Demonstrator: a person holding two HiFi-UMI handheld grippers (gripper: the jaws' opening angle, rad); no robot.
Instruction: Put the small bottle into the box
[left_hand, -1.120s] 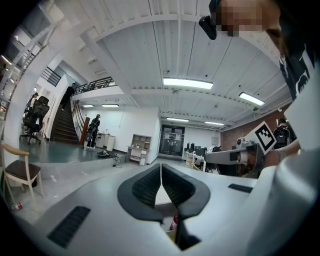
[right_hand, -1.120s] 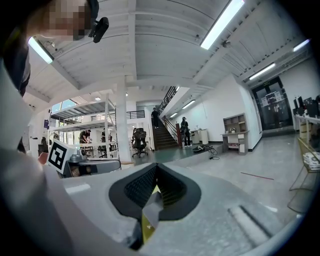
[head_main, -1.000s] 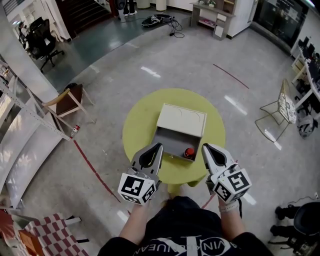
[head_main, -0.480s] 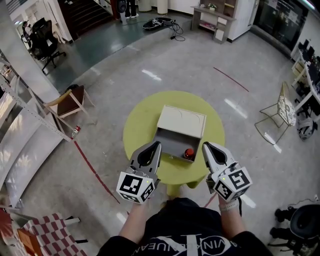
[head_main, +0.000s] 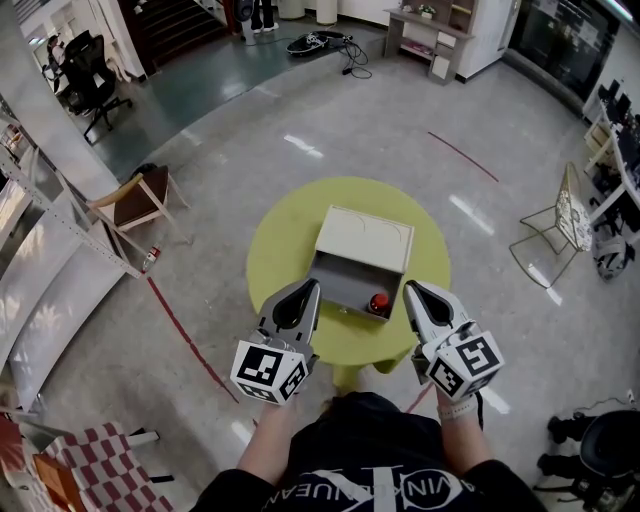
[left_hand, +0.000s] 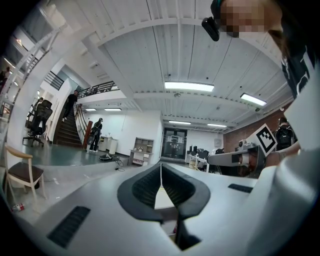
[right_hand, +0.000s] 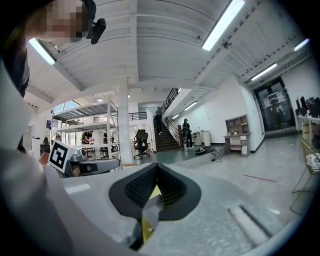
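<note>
A grey box (head_main: 350, 284) stands open on the round yellow-green table (head_main: 275, 240), its cream lid (head_main: 364, 239) tipped back on the far side. The small bottle with a red cap (head_main: 379, 304) lies inside the box at its right near corner. My left gripper (head_main: 301, 289) hovers over the table's near edge, left of the box, jaws shut and empty. My right gripper (head_main: 414, 291) hovers just right of the box's near corner, also shut with nothing held. Both gripper views look level across the room; the left gripper (left_hand: 161, 176) and right gripper (right_hand: 156, 177) show pads pressed together.
A wooden chair (head_main: 135, 203) stands to the left on the grey floor, beside a metal rack (head_main: 60, 245). A wire-frame chair (head_main: 560, 225) stands to the right. A red line (head_main: 185, 335) runs on the floor by the table. People stand far off near the stairs (left_hand: 67, 125).
Both grippers have stayed almost in place, the left one drifting slightly down and left. The box and bottle have not moved.
</note>
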